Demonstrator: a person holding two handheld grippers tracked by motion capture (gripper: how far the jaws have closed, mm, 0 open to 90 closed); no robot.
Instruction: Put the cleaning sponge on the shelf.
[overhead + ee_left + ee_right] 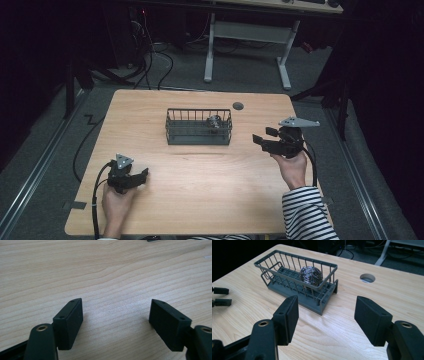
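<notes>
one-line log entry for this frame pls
left tongs: open, empty | right tongs: open, empty | scrubber: in basket | table

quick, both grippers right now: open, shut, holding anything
Left gripper: open, jaws wide apart over bare table, holding nothing.
Right gripper: open, holding nothing, facing the basket.
</notes>
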